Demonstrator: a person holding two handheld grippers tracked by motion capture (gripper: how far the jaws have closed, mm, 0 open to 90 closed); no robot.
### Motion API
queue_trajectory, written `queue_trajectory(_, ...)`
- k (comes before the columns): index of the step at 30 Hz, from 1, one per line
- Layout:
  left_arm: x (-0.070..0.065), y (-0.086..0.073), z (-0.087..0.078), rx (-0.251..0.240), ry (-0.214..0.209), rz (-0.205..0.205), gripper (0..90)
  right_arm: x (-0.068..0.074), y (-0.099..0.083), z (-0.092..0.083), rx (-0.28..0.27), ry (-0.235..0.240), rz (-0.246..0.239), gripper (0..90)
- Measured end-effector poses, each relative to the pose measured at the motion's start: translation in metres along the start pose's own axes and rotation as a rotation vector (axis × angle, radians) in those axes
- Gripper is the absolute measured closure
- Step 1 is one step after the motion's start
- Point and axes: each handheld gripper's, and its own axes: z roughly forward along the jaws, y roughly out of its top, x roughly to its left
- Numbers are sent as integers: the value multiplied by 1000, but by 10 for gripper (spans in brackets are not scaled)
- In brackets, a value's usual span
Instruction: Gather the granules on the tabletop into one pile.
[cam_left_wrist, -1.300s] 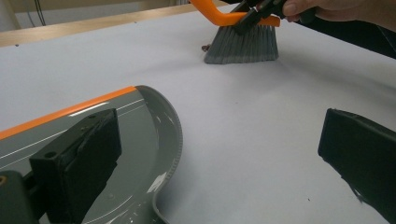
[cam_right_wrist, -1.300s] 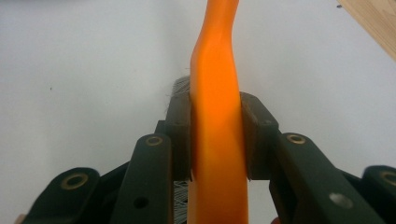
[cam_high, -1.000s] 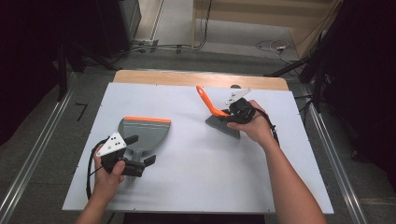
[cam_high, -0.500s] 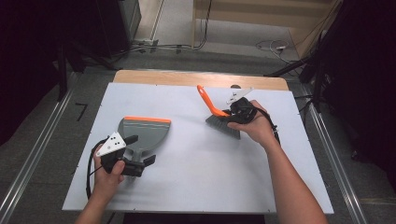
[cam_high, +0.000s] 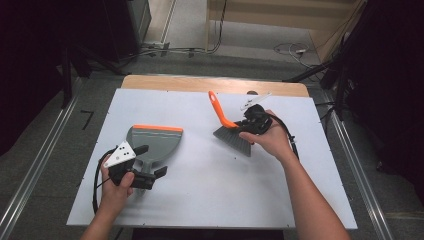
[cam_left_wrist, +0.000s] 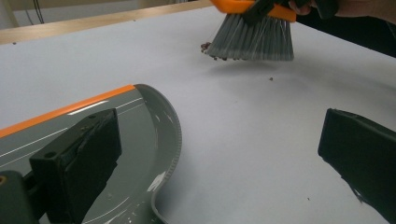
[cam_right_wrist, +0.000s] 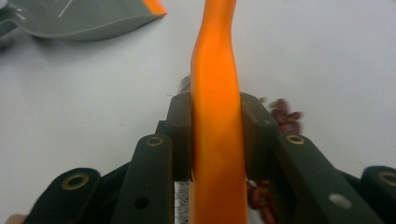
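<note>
Right gripper (cam_high: 251, 123) jaws clamped on orange brush handle (cam_right_wrist: 217, 102), left gripper (cam_high: 145, 165) jaws spread wide beside grey dustpan (cam_high: 152, 142)

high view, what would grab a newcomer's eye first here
The bright orange-handled brush, clamped in the right claw right of the table's middle, bristles down on the white table. Next, the grey dustpan with its orange lip, at the left by the open left claw.
</note>
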Motion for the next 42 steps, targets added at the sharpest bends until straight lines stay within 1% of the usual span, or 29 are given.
queue_trajectory(1, 0, 0, 0, 0, 2, -1, 0, 2, 0, 5, 18, 14, 6, 677)
queue_trajectory(2, 0, 0, 0, 0, 2, 0, 0, 3, -1, 11, 38, 22, 1, 677)
queue_trajectory(3, 0, 0, 0, -1, 2, 1, 0, 3, -2, 16, 60, 15, -4, 677)
queue_trajectory(4, 0, 0, 0, -1, 2, 1, 0, 3, -2, 18, 63, -6, -1, 676)
queue_trajectory(6, 0, 0, -1, 0, 3, -2, 0, -4, -3, 18, 46, -19, 30, 676)
queue_trajectory(8, 1, 0, -1, -3, 5, -1, 0, -8, -4, 17, 42, -67, 42, 675)
queue_trajectory(9, 1, 0, -1, -2, 4, 1, 0, -10, -4, 16, 35, -80, 55, 675)
queue_trajectory(10, 1, 0, -2, -3, 3, -1, 0, -10, -4, 14, 30, -112, 60, 676)
queue_trajectory(11, 1, 0, -2, -4, 3, -2, 0, -10, -3, 12, 30, -158, 62, 677)
queue_trajectory(13, 2, 0, -1, -2, 2, -1, 0, -9, -2, 7, 15, -180, 49, 678)
queue_trajectory(15, 1, 0, -1, -1, 5, 1, 0, -6, -1, 1, -10, -159, 60, 678)
queue_trajectory(17, 1, 0, -1, 0, 5, -1, 0, 1, 0, -7, -32, -108, 76, 678)
queue_trajectory(18, 1, 0, -1, 0, 5, 0, 0, 7, 0, -10, -41, -64, 69, 678)
queue_trajectory(19, 1, 0, -1, 1, 4, 0, 0, 11, 0, -11, -44, -40, 61, 678)
queue_trajectory(20, 1, 0, 0, 1, 3, 3, 0, 18, -1, -11, -41, -20, 52, 678)
queue_trajectory(21, 0, 0, 0, 0, 3, 1, 0, 26, -2, -9, -28, -10, 41, 678)
queue_trajectory(23, 0, 0, 0, 1, 1, -1, 0, 36, -6, -2, -1, 3, 25, 678)
queue_trajectory(25, -1, 0, 0, 4, 3, 2, 0, 40, -11, 9, 46, 28, 17, 678)
queue_trajectory(27, -2, 0, 0, 2, 2, 2, 0, 38, -14, 16, 65, -3, 4, 677)
queue_trajectory(29, -2, 0, 0, 0, 0, 3, 0, 26, -15, 16, 36, -25, 21, 676)
queue_trajectory(31, -2, 0, 0, 3, 4, 7, 0, 18, -15, 13, -2, -116, 31, 678)
queue_trajectory(32, -1, 0, 0, 1, 3, 4, 0, 15, -14, 9, -20, -140, 37, 679)
queue_trajectory(33, 0, 0, -1, 0, 4, 3, 0, 12, -14, 6, -36, -150, 40, 679)
queue_trajectory(34, 0, 0, -1, 2, 7, 0, 0, 9, -13, 0, -61, -154, 55, 679)
queue_trajectory(35, 1, 0, -1, 1, 6, -3, 0, 8, -12, -4, -73, -156, 58, 679)
queue_trajectory(37, 2, -1, 0, -1, 5, -4, 0, 7, -9, -11, -84, -158, 51, 679)
queue_trajectory(39, 1, 0, 0, 2, 5, -2, 0, 8, -7, -16, -84, -157, 41, 679)
queue_trajectory(42, 0, 0, 0, 2, 1, 0, 0, 9, -7, -14, -72, -131, 40, 679)
